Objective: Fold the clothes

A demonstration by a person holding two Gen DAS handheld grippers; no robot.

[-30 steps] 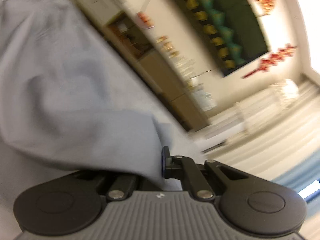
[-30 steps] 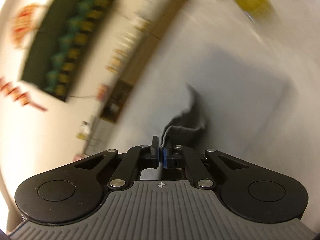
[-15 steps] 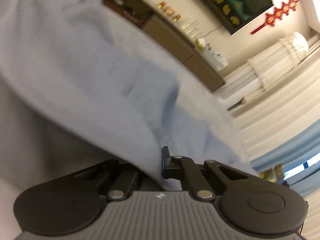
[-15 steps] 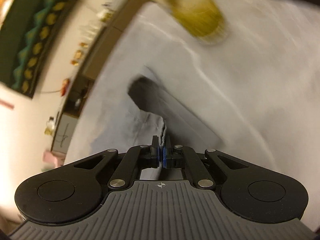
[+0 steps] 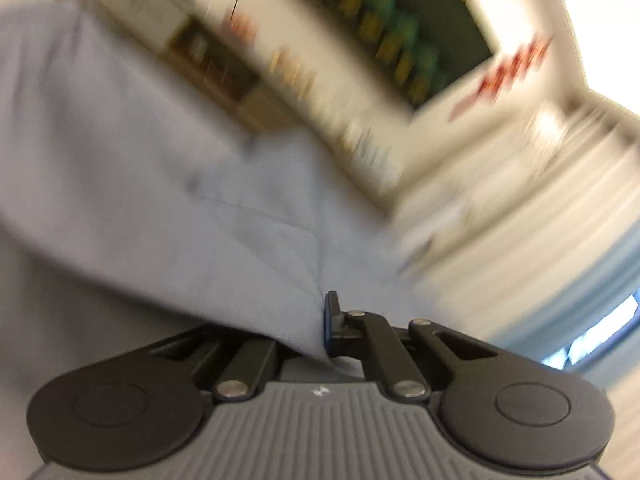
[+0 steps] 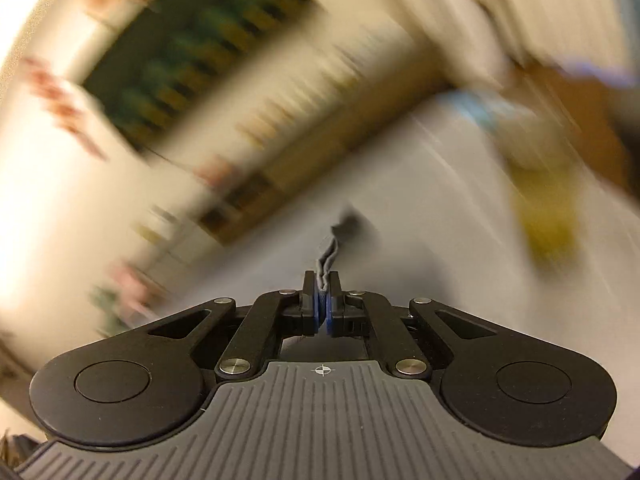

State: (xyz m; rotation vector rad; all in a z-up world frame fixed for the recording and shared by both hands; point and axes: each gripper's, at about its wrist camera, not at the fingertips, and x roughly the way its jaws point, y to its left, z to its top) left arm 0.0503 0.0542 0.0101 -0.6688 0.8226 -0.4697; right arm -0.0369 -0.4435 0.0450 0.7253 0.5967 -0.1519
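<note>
Pale blue cloth, black grippers, cream room

The garment is a plain, soft grey-blue with no print; the pinched edge seen from the right wrist looks darker grey. Both the left gripper and the right gripper are black with ribbed grey bodies, silver pins and blue pads. The wall is cream, carrying a dark green panel with rows of yellow and teal shapes, and red hanging ornaments. The cabinet is brown, the curtains off-white, with a light blue one beside them. A blurred yellow object shows on the right.
</note>
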